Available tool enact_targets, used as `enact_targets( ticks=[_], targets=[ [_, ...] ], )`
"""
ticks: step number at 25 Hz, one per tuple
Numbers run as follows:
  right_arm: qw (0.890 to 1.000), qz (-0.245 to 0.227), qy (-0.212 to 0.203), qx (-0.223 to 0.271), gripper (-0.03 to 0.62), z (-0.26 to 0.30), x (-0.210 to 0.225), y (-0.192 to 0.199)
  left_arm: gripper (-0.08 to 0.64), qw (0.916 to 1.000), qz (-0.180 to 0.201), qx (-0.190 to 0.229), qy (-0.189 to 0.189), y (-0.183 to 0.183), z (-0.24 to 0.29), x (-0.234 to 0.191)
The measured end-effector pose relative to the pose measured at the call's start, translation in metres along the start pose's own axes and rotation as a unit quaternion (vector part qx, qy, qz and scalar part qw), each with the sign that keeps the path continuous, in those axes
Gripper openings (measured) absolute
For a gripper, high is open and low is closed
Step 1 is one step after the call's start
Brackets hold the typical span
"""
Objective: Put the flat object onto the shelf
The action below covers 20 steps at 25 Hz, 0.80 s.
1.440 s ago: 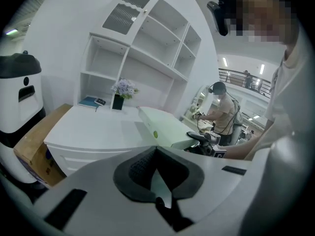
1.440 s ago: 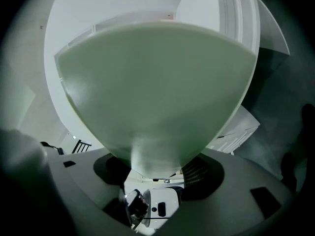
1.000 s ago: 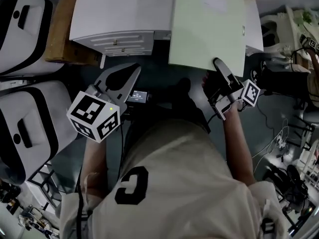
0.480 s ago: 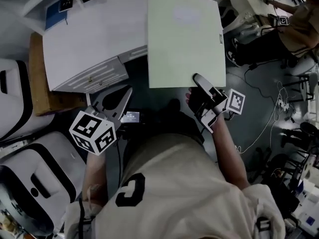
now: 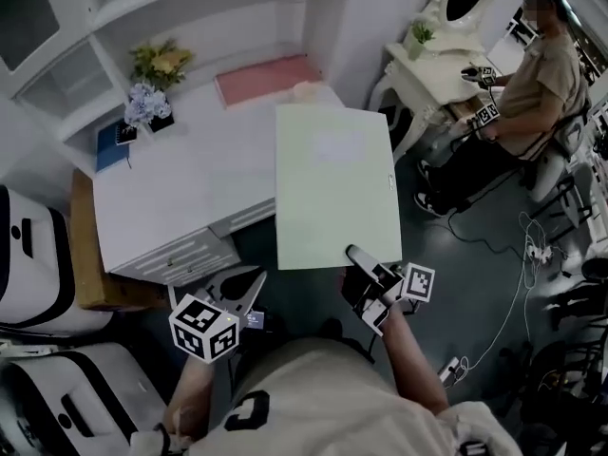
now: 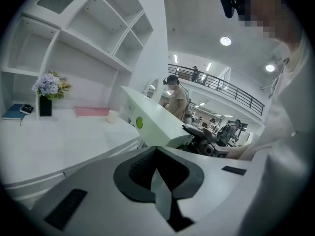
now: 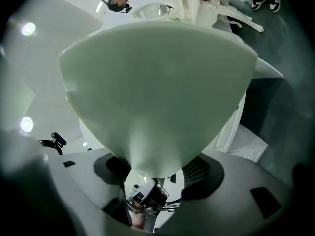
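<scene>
Across the upper left of the head view a white shelf unit (image 5: pixel 209 12) rises behind a white desk (image 5: pixel 171 207), which fills the middle left of the frame. Over the right end of that desk, in the centre of the frame, lies the task's thing, a pale green flat board (image 5: pixel 332 193). It reaches from near the back of the desk top out past the desk's front edge. The left gripper view shows the board tilted and raised off the desk top, so it is on none of the shelves. At the left edge sit two large white cases (image 5: pixel 33 264) with dark trim. In the upper right corner a seated person (image 5: pixel 532 74) holds small marked devices beside a white dressing table (image 5: pixel 427 69). Below the board's near edge the right gripper (image 5: pixel 361 259) clamps that edge close to its right corner. In the right gripper view the green sheet runs straight down between the two pads and fills most of the frame. Lower left of centre, the left gripper (image 5: pixel 255 279) points toward the desk front with its jaws brought together at the tips and nothing between them. Its marker cube (image 5: pixel 202 328) sits just behind. At the back of the desk lies a pink flat pad (image 5: pixel 266 76), with a small cream cup (image 5: pixel 304 90) at its right end. To the left stand a dark vase of pale flowers (image 5: pixel 147 105) and a blue book (image 5: pixel 114 141).
</scene>
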State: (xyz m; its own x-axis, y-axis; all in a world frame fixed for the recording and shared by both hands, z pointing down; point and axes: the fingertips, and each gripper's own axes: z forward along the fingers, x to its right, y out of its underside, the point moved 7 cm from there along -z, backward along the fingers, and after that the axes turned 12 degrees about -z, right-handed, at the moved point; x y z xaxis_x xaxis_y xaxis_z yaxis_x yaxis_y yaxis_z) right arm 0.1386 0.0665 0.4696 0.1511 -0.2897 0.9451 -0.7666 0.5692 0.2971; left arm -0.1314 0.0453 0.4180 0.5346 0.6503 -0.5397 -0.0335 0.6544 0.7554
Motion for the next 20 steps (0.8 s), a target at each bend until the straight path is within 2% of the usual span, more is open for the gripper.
enact_targets(
  ticks=[4, 7, 12, 16, 20],
  targets=[
    [1.0, -0.013, -0.022, -0.009, 0.293, -0.011, 0.002, -0.017, 0.012, 0.9998, 0.017, -0.004, 0.0, 0.002, 0.022, 0.021],
    [0.999, -0.024, -0.039, -0.024, 0.293, -0.009, 0.006, -0.033, 0.014, 0.9995, 0.025, 0.009, -0.015, -0.003, 0.031, 0.028],
    [0.997, -0.034, -0.055, -0.048, 0.293, -0.031, -0.002, -0.054, 0.014, 0.9988, 0.028, 0.019, -0.036, 0.001, 0.047, 0.062],
    [0.995, -0.042, -0.06, -0.064, 0.293, -0.047, -0.004, -0.07, 0.012, 0.9979, 0.022, 0.027, -0.054, 0.008, 0.055, 0.087],
    [0.993, -0.039, -0.083, -0.079, 0.293, -0.049, -0.008, -0.084, 0.012, 0.9963, 0.01, 0.037, -0.077, 0.017, 0.059, 0.099]
  ],
)
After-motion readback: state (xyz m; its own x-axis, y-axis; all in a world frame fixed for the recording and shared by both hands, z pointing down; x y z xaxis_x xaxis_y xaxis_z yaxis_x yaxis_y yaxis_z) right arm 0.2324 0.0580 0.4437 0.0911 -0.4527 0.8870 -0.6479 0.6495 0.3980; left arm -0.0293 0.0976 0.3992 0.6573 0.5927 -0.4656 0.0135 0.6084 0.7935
